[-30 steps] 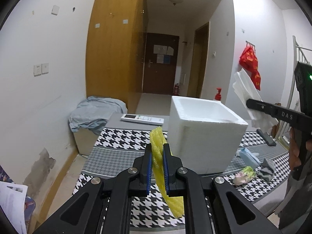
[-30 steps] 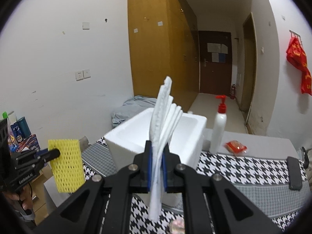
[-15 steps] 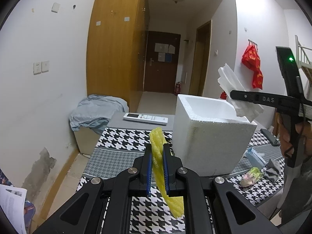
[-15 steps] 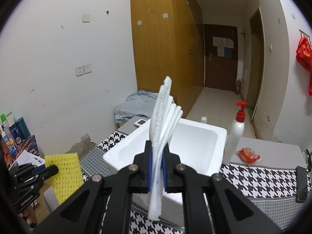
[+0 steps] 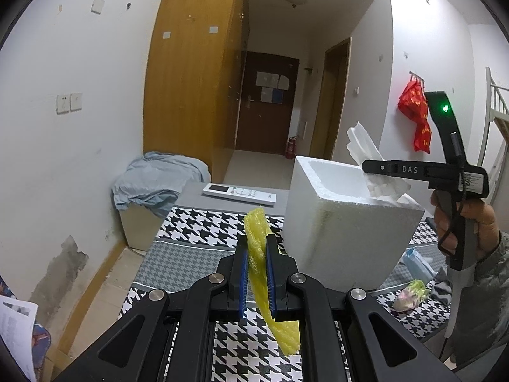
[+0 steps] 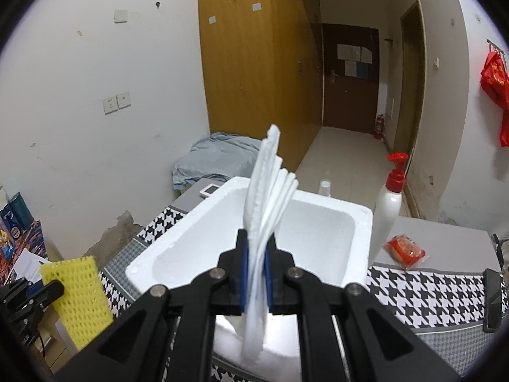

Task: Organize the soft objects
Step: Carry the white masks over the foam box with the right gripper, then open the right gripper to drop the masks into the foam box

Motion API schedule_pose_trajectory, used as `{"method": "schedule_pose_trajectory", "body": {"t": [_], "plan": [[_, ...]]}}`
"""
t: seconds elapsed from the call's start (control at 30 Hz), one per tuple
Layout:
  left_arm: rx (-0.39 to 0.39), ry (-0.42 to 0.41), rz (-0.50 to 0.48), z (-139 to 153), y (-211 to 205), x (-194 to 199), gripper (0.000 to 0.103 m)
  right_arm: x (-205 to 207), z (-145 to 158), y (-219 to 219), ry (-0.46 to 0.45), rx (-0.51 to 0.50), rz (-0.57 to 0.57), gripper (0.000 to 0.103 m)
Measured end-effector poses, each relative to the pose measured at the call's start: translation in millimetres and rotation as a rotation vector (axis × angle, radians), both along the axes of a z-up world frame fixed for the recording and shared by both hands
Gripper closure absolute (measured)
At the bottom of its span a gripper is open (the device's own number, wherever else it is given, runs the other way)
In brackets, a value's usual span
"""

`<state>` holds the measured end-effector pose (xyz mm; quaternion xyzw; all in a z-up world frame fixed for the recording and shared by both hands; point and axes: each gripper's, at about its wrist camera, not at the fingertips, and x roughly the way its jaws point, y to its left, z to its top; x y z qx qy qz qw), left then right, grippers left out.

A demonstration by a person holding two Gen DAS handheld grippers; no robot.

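Pinching white foam sheets mid-length, right gripper hangs over the foam box opening; they're light, floppy, crushable. Left gripper clamps soft yellow foam net mid-strip, box ahead-right of it.

- Carried across from beside the foam box to above its open top: right hand-held gripper, clamped on white foam sheets.
- Seen from the left wrist, now over the box's far rim.

Door notices too small
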<state>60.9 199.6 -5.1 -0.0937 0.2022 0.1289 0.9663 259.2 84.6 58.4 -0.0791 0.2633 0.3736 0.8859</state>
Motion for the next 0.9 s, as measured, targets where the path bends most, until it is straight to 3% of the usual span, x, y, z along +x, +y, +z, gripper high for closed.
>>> {"method": "schedule_pose_trajectory", "body": {"t": [0.27, 0.3, 0.37, 0.43, 0.7, 0.9], "plan": [[-0.001, -0.002, 0.008, 1.4, 2.9, -1.8, 0.092, 5.1, -5.2, 12.0, 0.004, -0.037, 0.002, 0.091], [0.003, -0.004, 0.008, 2.8, 3.2, -1.5, 0.092, 6.2, -5.6, 12.7, 0.008, -0.036, 0.005, 0.087], [0.005, -0.009, 0.010, 4.7, 3.5, -1.2, 0.092, 8.7, -6.0, 14.1, 0.016, -0.035, 0.004, 0.067], [0.005, -0.014, 0.016, 6.1, 5.4, -1.3, 0.092, 7.0, -5.8, 15.1, 0.005, -0.040, -0.003, 0.035], [-0.001, -0.037, 0.014, 14.8, 12.6, 1.6, 0.092, -1.5, -1.3, 9.5, -0.016, -0.010, 0.001, 0.008], [0.002, -0.061, 0.006, 23.5, 13.9, 3.4, 0.092, -15.5, -1.8, 4.4, -0.043, -0.024, 0.019, 0.005]]}}
